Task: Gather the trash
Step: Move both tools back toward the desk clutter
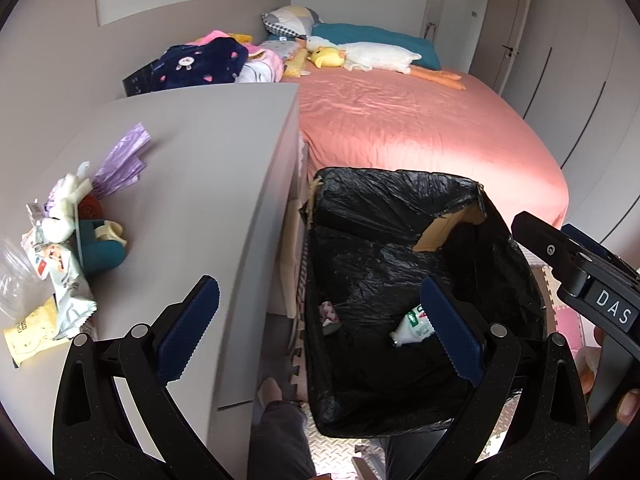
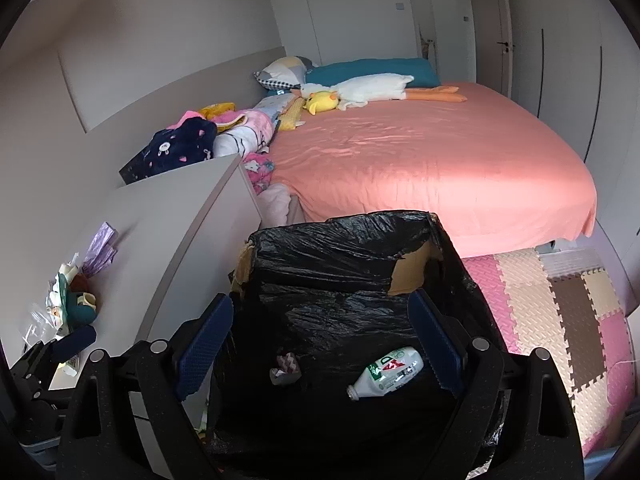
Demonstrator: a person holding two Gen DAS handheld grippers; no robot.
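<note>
**Both grippers empty over the lined bin, litter waiting on the desk**

At far left, a heap of wrappers and packets (image 1: pixel 60 300) lies on the grey desk (image 1: pixel 192 184), bunched at its near corner beside a teal tape dispenser (image 1: pixel 100 246) and a roll of purple bags (image 1: pixel 120 160); this looks like the trash left to collect, kept within reach of the bin.

The left gripper (image 1: pixel 320 330) hangs with jaws spread wide and nothing between them, straddling the desk edge and the bin rim.

The cardboard bin lined with a black bag (image 1: pixel 392 208) stands on the floor between desk and bed, close enough to drop things straight in. Inside it lie a white bottle (image 2: pixel 386 372) and a crumpled scrap (image 2: pixel 285 368).

The right gripper (image 2: pixel 322 346) hovers above the bin mouth, jaws apart and empty.

Right of it, a foam mat (image 2: pixel 560 320) covers the floor.
</note>
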